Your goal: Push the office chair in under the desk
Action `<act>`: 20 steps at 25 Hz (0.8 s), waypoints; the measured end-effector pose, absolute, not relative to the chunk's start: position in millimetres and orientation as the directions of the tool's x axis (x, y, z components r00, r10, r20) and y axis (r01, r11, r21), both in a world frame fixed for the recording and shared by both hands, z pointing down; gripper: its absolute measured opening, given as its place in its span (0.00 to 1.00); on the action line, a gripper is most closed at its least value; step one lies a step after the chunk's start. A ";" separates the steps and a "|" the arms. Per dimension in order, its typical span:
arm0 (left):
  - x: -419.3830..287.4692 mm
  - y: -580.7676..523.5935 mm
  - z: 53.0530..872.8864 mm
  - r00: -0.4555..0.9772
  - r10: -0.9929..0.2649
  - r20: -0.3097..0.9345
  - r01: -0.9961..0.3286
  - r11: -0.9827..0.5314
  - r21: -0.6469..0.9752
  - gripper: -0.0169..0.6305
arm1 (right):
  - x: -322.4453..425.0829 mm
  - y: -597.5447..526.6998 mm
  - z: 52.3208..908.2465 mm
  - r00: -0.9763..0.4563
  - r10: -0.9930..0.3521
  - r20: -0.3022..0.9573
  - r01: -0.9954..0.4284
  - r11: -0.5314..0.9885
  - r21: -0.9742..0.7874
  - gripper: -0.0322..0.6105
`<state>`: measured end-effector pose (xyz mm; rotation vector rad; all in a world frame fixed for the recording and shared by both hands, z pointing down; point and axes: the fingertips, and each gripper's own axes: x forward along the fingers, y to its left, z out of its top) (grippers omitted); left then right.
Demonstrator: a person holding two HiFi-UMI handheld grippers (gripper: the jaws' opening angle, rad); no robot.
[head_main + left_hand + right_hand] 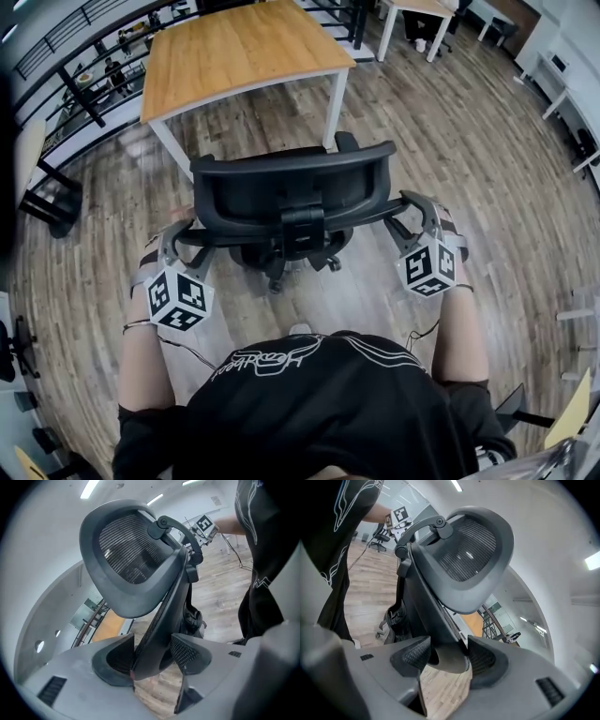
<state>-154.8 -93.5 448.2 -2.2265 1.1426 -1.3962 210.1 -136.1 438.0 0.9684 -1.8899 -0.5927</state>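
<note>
Head view: left hand-held gripper (183, 236) and right hand-held gripper (419, 214) clamp the black mesh office chair (291, 187); wood-topped surface (234, 47) lies straight ahead.

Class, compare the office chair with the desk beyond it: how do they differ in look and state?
The office chair is black with a mesh back; the desk has a wooden top on white legs. The chair is gripped at its backrest edges by the left gripper and right gripper; the desk is untouched. Both stand on the wood floor.
</note>
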 end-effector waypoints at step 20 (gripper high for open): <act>-184.0 -195.3 452.7 0.167 -0.744 0.647 -0.560 -0.612 -0.558 0.42 | 179.1 -258.1 437.6 -0.353 -0.797 0.490 -0.366 0.599 0.712 0.46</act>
